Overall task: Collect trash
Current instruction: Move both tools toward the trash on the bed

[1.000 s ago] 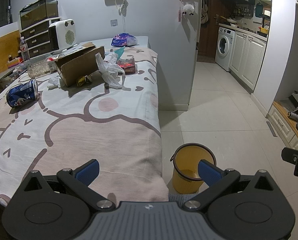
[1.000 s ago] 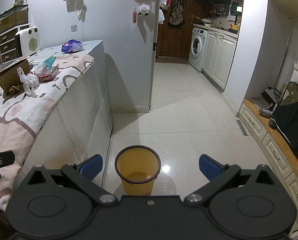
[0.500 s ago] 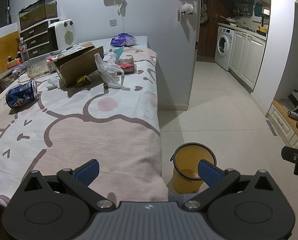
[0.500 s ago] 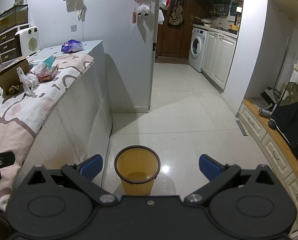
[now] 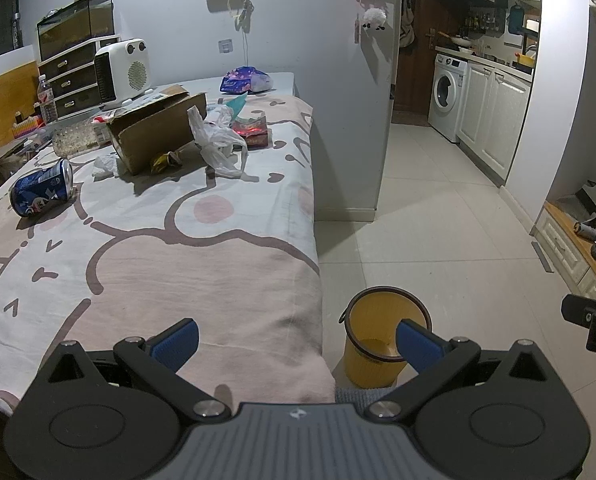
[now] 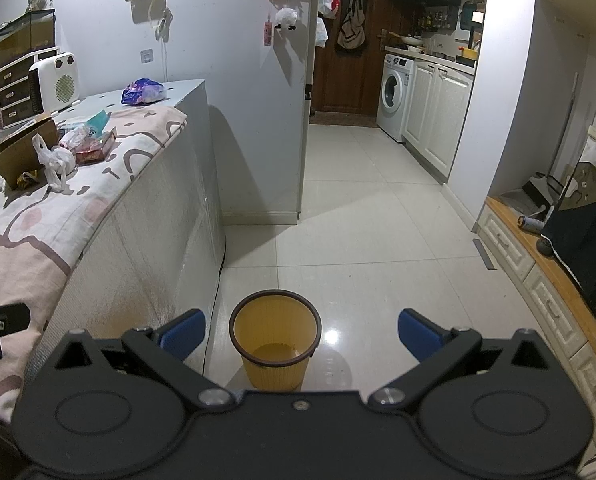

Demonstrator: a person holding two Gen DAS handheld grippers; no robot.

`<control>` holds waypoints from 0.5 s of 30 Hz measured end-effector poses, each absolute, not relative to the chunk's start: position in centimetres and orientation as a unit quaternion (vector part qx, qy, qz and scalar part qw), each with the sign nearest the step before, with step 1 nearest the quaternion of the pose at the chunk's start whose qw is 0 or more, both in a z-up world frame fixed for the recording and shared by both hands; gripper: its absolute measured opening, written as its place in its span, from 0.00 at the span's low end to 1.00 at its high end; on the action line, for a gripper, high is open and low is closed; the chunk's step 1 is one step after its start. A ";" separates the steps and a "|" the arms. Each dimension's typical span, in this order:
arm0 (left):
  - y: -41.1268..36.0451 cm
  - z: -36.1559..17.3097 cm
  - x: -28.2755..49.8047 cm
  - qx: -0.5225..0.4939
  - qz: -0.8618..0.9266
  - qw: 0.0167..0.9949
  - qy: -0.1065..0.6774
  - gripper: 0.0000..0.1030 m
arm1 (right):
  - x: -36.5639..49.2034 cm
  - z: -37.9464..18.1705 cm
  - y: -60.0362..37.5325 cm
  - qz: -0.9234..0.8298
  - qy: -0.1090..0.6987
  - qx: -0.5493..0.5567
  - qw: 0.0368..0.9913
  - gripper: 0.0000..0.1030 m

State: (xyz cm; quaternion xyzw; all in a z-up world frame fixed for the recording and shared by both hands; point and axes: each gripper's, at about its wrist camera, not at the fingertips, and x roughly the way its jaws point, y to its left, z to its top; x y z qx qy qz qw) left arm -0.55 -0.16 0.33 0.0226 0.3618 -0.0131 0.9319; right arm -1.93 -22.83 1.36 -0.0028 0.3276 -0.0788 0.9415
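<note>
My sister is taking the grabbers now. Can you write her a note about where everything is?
Left gripper: open, empty, over the near edge of the table.
Right gripper: open, empty, above the bin.
The yellow bin stands on the floor beside the table and looks empty.
Trash on the table: blue can on its side at far left, white plastic bag, crumpled tissue, small yellow wrapper by the cardboard box, red packet.
Done: nothing collected yet.
Left: pick up each piece and drop it in the bin.
</note>
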 end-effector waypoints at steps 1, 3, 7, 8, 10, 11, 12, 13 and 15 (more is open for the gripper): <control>-0.2 0.3 -0.6 0.022 -0.013 0.932 0.361 1.00 | -1.8 1.4 -22.8 -0.078 0.328 -0.002 0.942 1.00; -0.4 -0.1 -0.3 0.023 -0.014 0.932 0.361 1.00 | -1.5 1.6 -22.7 -0.078 0.328 -0.002 0.942 1.00; -0.2 0.0 0.3 0.019 -0.009 0.937 0.349 1.00 | -2.0 0.8 -23.4 -0.074 0.325 0.003 0.943 1.00; -0.1 0.2 0.4 0.019 -0.007 0.939 0.344 1.00 | -1.9 0.7 -23.5 -0.071 0.324 0.005 0.944 1.00; 0.3 0.5 0.7 0.021 0.002 0.943 0.331 1.00 | -1.5 0.8 -23.3 -0.063 0.318 0.008 0.946 1.00; 0.5 0.8 0.9 0.022 0.007 0.946 0.323 1.00 | -0.7 1.2 -23.0 -0.061 0.315 0.011 0.947 1.00; 0.8 0.9 1.1 0.023 0.012 0.948 0.316 1.00 | -0.7 1.3 -23.2 -0.057 0.309 0.015 0.949 1.00; 1.0 1.2 1.3 0.024 0.020 0.951 0.308 1.00 | -0.5 1.4 -23.2 -0.055 0.304 0.017 0.951 1.00; 1.8 1.6 1.8 0.023 0.031 0.954 0.297 1.00 | -0.2 1.5 -23.3 -0.051 0.293 0.019 0.955 1.00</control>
